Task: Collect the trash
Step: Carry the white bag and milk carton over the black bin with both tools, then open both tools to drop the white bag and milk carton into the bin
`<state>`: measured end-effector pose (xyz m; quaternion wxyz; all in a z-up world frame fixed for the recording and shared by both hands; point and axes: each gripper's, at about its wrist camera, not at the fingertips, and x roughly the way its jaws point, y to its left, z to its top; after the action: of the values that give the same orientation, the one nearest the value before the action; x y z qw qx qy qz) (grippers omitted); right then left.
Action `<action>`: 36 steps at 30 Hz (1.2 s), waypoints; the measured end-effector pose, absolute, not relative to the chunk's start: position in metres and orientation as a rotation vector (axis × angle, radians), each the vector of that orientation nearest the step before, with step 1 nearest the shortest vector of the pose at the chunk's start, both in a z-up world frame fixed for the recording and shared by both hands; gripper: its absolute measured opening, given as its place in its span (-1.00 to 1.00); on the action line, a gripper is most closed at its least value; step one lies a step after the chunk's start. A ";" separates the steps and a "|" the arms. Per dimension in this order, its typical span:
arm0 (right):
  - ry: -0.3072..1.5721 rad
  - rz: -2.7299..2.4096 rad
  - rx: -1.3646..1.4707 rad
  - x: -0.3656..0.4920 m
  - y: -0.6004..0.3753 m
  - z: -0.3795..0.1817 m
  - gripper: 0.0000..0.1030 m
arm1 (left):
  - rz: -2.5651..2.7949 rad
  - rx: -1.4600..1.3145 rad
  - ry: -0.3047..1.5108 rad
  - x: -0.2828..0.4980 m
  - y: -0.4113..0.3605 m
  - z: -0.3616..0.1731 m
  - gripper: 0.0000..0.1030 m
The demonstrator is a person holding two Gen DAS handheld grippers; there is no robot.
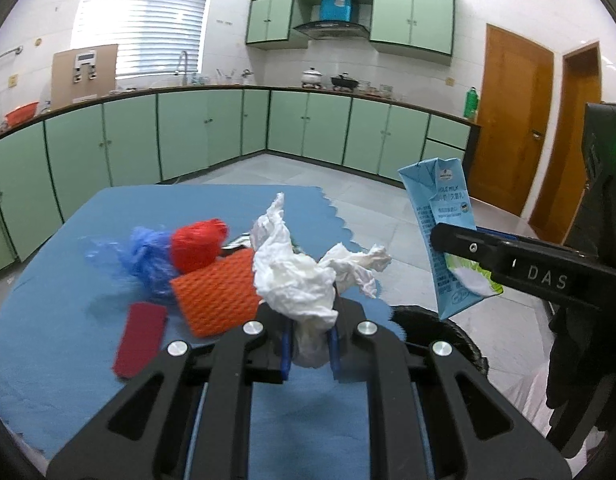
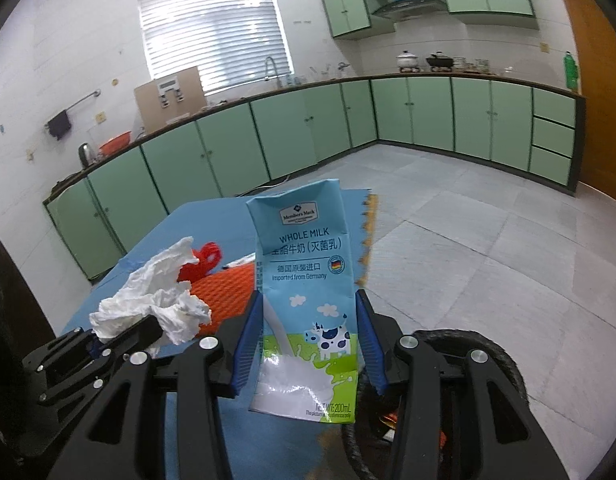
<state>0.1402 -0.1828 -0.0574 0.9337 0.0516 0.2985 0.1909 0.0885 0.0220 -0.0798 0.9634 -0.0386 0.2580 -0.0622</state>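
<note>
Showing two grippers above a table with a blue cloth (image 1: 60, 320), each wrist view centres on its own load. In the left wrist view, a crumpled white tissue (image 1: 296, 276) rises from between the blue pads of the left gripper (image 1: 311, 350) at lower centre; the jaws stand nearly closed and pinch the lower end of the tissue, whose loose folds spread up and to the right above the fingers. In the right wrist view, a light blue whole-milk carton (image 2: 308, 300) stands almost upright between the blue pads of the right gripper (image 2: 309, 344); the jaws are partly apart and clamp the carton by its two narrow sides at its lower half, the top reaching up to mid-frame. The same carton appears at the right of the left wrist view, tilted, held in the black finger of the right gripper that enters from the right edge. Both grippers point forward and somewhat downward. Left on the cloth, in the centre left of the left wrist view, lie an orange textured pad (image 1: 216, 292), a red crumpled wrapper (image 1: 198, 246), a blue plastic bag (image 1: 144, 256) and a dark red flat piece (image 1: 140, 340). A black-rimmed bin (image 2: 503, 356) sits in the lower right, just beside the table edge.
</note>
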 end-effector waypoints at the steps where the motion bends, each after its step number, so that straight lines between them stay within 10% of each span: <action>1: 0.609 0.380 0.109 0.139 -0.189 -0.057 -0.12 | -0.140 -0.079 0.525 0.090 0.018 -0.080 -0.75; 36: 0.706 0.104 0.204 0.151 -0.318 -0.115 -0.12 | -0.399 -0.006 0.640 0.168 -0.119 -0.133 -0.74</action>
<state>0.1510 -0.3184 -0.1147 0.9320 0.0998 0.3448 0.0508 0.1683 -0.1191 -0.1327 0.9297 -0.0030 0.3127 -0.1946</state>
